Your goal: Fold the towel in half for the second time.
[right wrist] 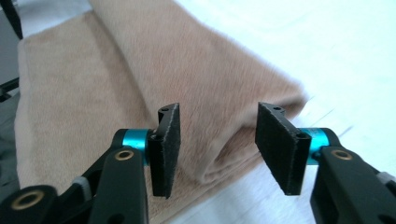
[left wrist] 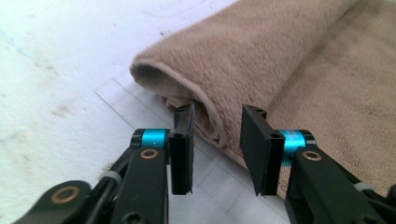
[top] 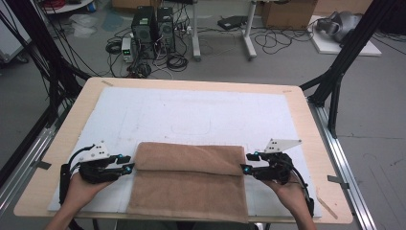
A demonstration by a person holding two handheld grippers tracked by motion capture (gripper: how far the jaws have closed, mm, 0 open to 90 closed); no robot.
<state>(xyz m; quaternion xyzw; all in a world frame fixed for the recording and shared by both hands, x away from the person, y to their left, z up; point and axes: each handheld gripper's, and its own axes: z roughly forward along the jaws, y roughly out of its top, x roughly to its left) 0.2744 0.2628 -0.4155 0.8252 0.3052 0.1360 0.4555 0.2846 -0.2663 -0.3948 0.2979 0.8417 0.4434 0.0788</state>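
Tan terry towel (top: pixel 189 182) lies on the white foam sheet (top: pixel 191 112) covering the wooden table (top: pixel 306 124), its far part rolled or folded over into a thick band that runs between the two claws. The left gripper (top: pixel 128 167) sits just off the band's left end, the right gripper (top: pixel 245 166) just off its right end; each has its jaws standing apart and clasps nothing. Outward of both claws bare foam reaches to the sheet's side edges, and beyond the roll the sheet is open up to the table's far edge. In the left gripper view the left gripper (left wrist: pixel 215 144) faces the roll's end (left wrist: pixel 187 93), where curled layers and a hollow show, with the flat towel layer to the right of the jaws. In the right gripper view the right gripper (right wrist: pixel 219 144) faces the other end, whose stacked hem edges (right wrist: pixel 233 170) lie between the pads, white foam to the right.
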